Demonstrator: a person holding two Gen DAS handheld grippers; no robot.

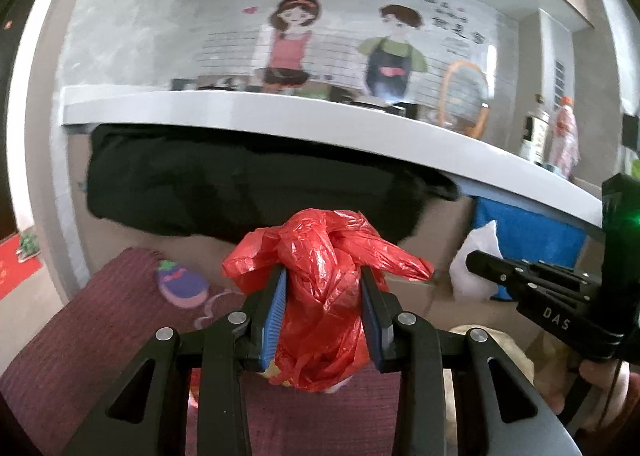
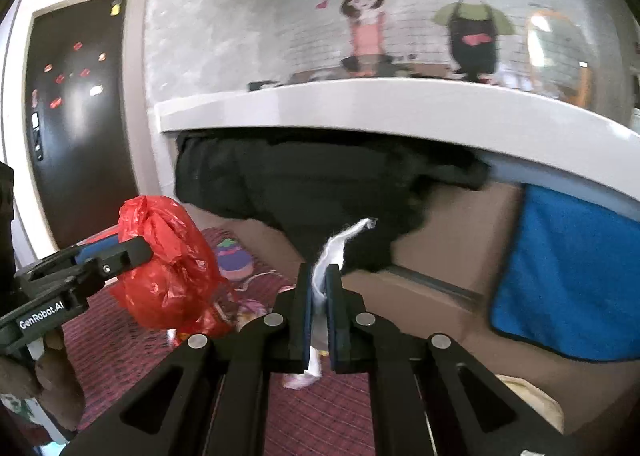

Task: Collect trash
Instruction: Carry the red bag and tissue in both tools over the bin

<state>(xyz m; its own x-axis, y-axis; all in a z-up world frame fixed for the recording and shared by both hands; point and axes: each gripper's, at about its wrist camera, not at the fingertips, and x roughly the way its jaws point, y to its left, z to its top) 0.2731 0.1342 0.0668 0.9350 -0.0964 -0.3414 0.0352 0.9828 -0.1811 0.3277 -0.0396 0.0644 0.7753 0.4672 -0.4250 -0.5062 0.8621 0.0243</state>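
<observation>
A crumpled red plastic bag (image 1: 320,296) sits between the blue pads of my left gripper (image 1: 324,276), which is shut on it and holds it in the air. The same red bag (image 2: 168,264) shows at the left of the right wrist view, in the left gripper (image 2: 132,252). My right gripper (image 2: 319,276) is shut on a thin white tissue (image 2: 340,244) that sticks up past its tips. In the left wrist view that white tissue (image 1: 476,260) hangs at the tip of the right gripper (image 1: 476,260), far right.
A white countertop (image 1: 280,112) runs across ahead, with a black cloth (image 1: 240,184) hanging under it and a blue towel (image 2: 568,280) to the right. A dark red mat (image 1: 100,328) with a purple eggplant figure (image 1: 182,284) lies below. A dark fridge (image 2: 80,116) stands left.
</observation>
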